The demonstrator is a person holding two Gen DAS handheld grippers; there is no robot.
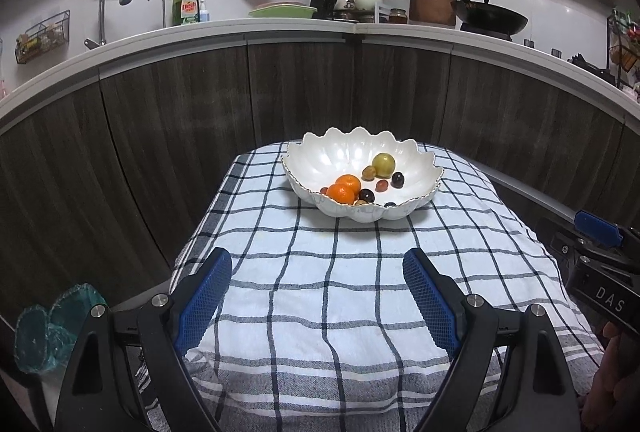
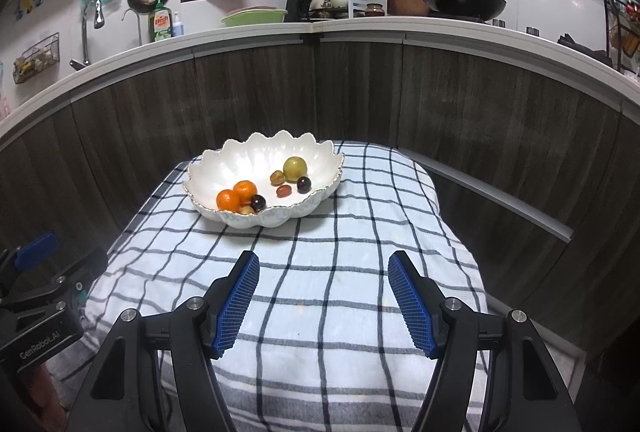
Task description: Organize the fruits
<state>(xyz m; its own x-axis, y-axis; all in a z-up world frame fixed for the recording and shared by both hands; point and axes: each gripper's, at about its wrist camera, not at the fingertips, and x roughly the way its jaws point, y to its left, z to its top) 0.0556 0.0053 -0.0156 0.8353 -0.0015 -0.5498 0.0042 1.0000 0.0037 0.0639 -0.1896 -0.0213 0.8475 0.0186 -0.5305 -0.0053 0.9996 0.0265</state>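
Observation:
A white scalloped bowl point(image 1: 340, 156) point(image 2: 224, 168) stands at the far end of a checked cloth. Inside lie two oranges point(image 1: 344, 188) point(image 2: 236, 195), a yellow-green fruit point(image 1: 383, 165) point(image 2: 295, 168) and several small dark and brown fruits point(image 1: 397, 179) point(image 2: 303, 184). My left gripper point(image 1: 318, 264) hangs open over the near part of the cloth, well short of the bowl, nothing between its blue pads point(image 1: 202, 306). My right gripper point(image 2: 324, 266) is open too and empty, also short of the bowl. Each gripper shows at the other view's edge.
The checked cloth point(image 1: 320, 292) covers a small table against dark wood cabinet fronts point(image 1: 180, 104). A kitchen counter above carries a wok point(image 1: 492, 18), a green tray point(image 1: 282, 11), dish soap and a tap. A teal plastic thing point(image 1: 52, 328) lies low at the left.

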